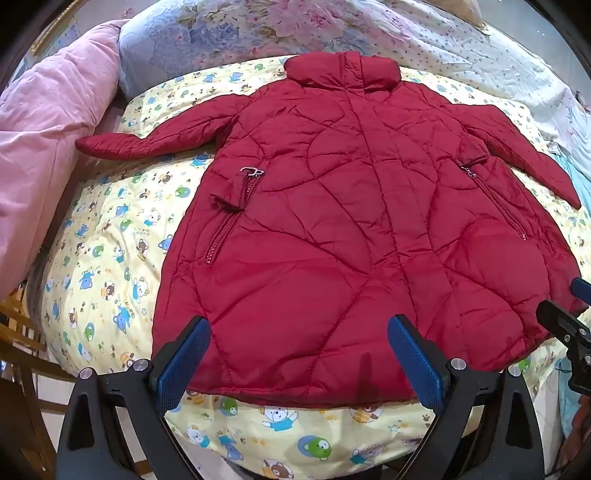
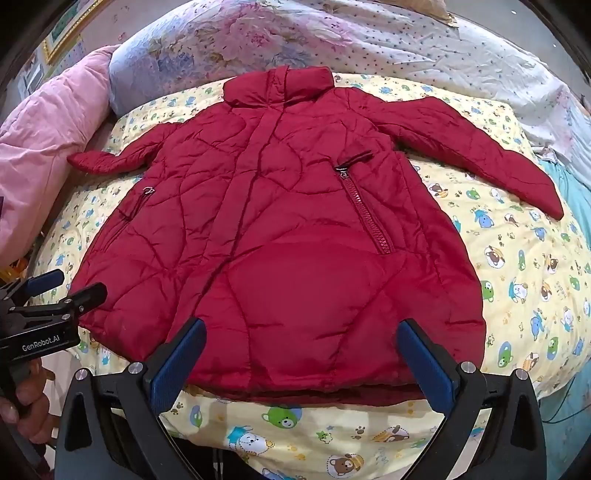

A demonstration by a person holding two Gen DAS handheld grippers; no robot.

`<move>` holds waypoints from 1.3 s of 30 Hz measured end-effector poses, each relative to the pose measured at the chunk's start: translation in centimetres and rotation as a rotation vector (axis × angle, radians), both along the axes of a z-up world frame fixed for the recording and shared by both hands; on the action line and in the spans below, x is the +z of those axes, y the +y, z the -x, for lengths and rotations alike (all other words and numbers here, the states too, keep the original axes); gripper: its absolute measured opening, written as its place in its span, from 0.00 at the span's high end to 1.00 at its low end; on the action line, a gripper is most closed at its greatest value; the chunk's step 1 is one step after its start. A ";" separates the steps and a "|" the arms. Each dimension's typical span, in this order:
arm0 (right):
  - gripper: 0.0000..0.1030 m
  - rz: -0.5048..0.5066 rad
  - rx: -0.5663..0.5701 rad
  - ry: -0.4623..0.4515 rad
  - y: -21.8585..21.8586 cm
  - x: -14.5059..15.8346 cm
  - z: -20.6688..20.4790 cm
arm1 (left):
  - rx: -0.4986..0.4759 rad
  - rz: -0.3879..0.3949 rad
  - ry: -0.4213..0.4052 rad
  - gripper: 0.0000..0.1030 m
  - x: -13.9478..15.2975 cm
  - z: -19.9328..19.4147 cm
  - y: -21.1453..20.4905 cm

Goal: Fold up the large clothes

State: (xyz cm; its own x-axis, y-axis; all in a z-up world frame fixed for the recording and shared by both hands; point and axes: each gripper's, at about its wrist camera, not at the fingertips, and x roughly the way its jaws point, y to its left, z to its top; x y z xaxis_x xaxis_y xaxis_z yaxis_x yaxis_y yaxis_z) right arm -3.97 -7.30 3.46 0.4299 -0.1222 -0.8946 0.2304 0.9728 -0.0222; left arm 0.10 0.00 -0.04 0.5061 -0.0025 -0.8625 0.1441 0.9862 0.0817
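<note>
Bear-print bedsheet [image 1: 110, 236] under flat red quilted coat [image 1: 332, 221], both grippers' jaws spread wide above its hem

Bear-print sheet [image 1: 110, 236], pink quilt [image 1: 44, 147]

In the left wrist view we see only the tip of the right hand-held gripper [image 1: 570, 295] at the right edge, its body cut off, and the coat [image 1: 332, 240] runs under its fingers, so we cannot tell whether they touch the cloth. In the right wrist view the hand [image 2: 26, 410] on the left hand-held gripper [image 2: 68, 286] is cropped at the left edge. The coat's hem hides behind the blue pads [image 2: 177, 362] of the near gripper, and the framed picture [image 2: 70, 26] is too blurred to read.
</note>
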 end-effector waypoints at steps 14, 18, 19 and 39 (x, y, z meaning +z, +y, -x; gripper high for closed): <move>0.00 -0.007 -0.004 -0.002 0.4 -0.5 -0.5 | -0.005 0.005 -0.005 0.05 0.1 0.0 -0.3; 0.00 -0.013 -0.003 -0.005 -0.1 0.1 -0.3 | -0.007 0.001 -0.003 0.05 0.2 0.0 -0.3; 0.00 -0.014 -0.002 -0.006 -0.1 0.1 -0.3 | -0.008 0.001 -0.003 0.05 0.3 0.0 -0.2; 0.00 -0.022 -0.004 0.005 -0.2 0.2 -0.5 | -0.009 0.004 0.011 0.05 -0.1 -0.1 -0.2</move>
State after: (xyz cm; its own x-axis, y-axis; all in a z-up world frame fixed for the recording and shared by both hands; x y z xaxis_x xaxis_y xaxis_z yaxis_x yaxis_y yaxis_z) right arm -3.52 -7.53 3.70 0.4248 -0.1039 -0.8993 0.2344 0.9721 -0.0016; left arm 0.19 -0.21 -0.18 0.4965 -0.0107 -0.8680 0.1539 0.9852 0.0759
